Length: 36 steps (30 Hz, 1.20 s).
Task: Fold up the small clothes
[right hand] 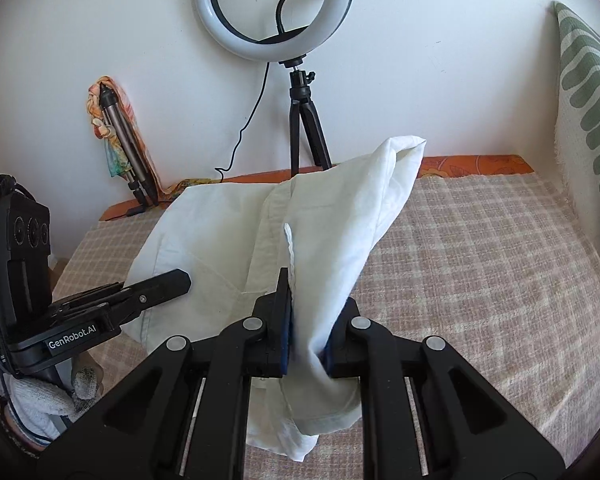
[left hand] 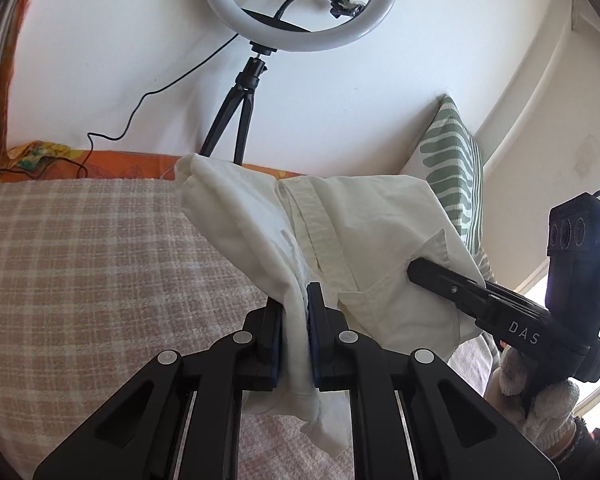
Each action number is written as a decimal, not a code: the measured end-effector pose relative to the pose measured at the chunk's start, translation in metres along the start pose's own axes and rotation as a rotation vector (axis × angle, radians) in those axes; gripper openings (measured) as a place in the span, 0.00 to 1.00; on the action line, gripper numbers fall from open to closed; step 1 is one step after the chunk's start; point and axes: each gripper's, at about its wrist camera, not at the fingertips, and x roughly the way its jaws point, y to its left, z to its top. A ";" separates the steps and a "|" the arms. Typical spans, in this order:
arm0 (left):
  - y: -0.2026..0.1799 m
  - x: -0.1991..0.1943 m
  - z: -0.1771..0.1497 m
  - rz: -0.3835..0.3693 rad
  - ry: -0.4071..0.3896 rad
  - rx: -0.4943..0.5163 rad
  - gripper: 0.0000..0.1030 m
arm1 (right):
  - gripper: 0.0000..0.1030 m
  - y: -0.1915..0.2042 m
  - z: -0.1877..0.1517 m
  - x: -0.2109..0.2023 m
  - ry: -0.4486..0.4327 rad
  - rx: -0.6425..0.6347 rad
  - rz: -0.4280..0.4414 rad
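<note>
Left gripper (left hand: pixel 294 320) and right gripper (right hand: pixel 308 332): jaws of both clamped on bunched fabric of the white shirt (left hand: pixel 360 232), held draped above the checked bed cover (left hand: pixel 80 260). Risk: thick wads slip out, or uneven tension skews the fold.

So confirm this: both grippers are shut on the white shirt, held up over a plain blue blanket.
Not quite. The blanket is checked beige, not plain blue, as the right wrist view shows. The rest holds: left gripper and right gripper are both shut on the white shirt.
</note>
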 end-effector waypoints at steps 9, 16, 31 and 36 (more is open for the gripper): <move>-0.024 0.073 0.013 0.006 0.018 0.005 0.09 | 0.13 -0.069 0.028 0.043 0.008 0.015 -0.083; -0.034 0.108 0.012 0.085 0.061 0.058 0.09 | 0.13 -0.095 0.029 0.075 0.034 0.029 -0.121; -0.038 0.105 0.007 0.320 0.148 0.110 0.66 | 0.77 -0.123 0.025 0.073 0.067 0.075 -0.361; -0.051 0.085 0.006 0.310 0.118 0.117 0.66 | 0.82 -0.114 0.029 0.045 0.020 0.077 -0.374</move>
